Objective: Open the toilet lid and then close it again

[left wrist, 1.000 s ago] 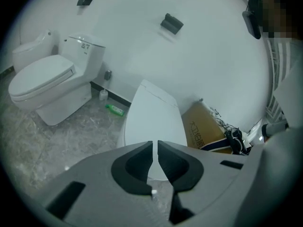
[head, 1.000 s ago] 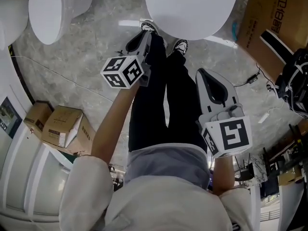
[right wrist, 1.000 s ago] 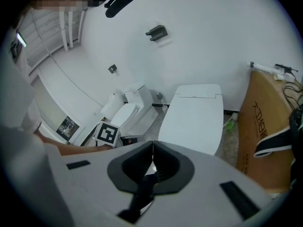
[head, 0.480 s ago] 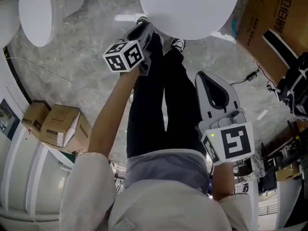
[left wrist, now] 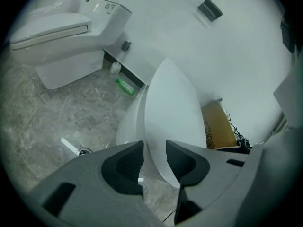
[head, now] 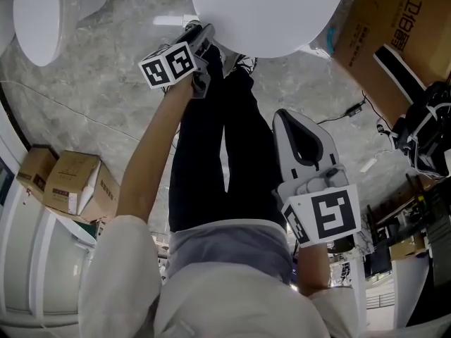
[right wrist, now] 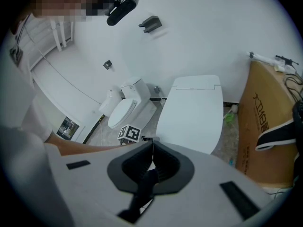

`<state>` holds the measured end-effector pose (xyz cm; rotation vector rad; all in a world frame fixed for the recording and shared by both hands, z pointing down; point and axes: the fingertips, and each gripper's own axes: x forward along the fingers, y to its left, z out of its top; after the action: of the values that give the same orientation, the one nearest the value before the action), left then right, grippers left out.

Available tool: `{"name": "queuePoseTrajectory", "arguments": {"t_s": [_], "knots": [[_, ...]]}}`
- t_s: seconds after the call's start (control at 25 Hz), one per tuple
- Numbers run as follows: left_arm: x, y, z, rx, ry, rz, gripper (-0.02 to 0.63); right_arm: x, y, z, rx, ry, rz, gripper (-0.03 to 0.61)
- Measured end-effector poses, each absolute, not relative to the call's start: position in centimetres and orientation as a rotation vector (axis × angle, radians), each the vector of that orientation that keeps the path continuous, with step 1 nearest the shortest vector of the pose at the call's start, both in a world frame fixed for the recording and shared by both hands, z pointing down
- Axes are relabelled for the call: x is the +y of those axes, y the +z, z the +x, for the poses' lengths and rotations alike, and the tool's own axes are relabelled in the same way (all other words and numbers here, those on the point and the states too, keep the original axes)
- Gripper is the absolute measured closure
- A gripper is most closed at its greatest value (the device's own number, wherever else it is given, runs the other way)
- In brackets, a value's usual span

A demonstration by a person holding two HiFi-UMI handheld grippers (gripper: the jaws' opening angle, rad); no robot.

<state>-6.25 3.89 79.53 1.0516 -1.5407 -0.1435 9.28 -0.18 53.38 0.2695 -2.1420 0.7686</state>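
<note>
The white toilet lid [head: 268, 13] lies down over its bowl [left wrist: 129, 124] at the top of the head view. My left gripper [head: 202, 31] is at the lid's front-left rim. In the left gripper view its jaws [left wrist: 155, 150] have just been opening and stand apart. The lid's edge [left wrist: 168, 112] runs into the gap between them, and I see no pad pressing on it. My right gripper [head: 297, 129] hangs back over the person's legs, well short of the lid. In the right gripper view its jaws [right wrist: 152, 148] meet with nothing between them.
A second toilet [head: 39, 13] stands at the left. Small cardboard boxes [head: 77, 185] sit by the left wall. A large cardboard box [head: 394, 27], cables [head: 359, 108] and a dark bag [head: 426, 136] are at the right. A green bottle [left wrist: 124, 86] lies on the floor behind the bowl.
My left gripper has moved away from the body and down to the lid's front rim. The right gripper has stayed where it was.
</note>
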Motion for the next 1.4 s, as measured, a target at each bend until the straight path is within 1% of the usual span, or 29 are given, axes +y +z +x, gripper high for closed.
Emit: {"name": "queuePoseTrajectory", "arguments": {"t_s": [0.4, 1.04, 1.4], "knots": [[3.4, 80.7, -5.7, -1.501, -0.184, 1.034, 0.482, 0.2, 53.8, 9.5, -2.135, 0.782, 0.266, 0.568], [3.2, 79.5, -5.2, -1.559, 0.031, 1.108, 0.495, 0.6, 53.3, 8.7, -2.142, 0.789, 0.253, 0.568], [3.1, 76.3, -5.0, -1.566, 0.064, 1.188, 0.494, 0.2, 52.1, 8.5, -2.159, 0.784, 0.263, 0.568]]}}
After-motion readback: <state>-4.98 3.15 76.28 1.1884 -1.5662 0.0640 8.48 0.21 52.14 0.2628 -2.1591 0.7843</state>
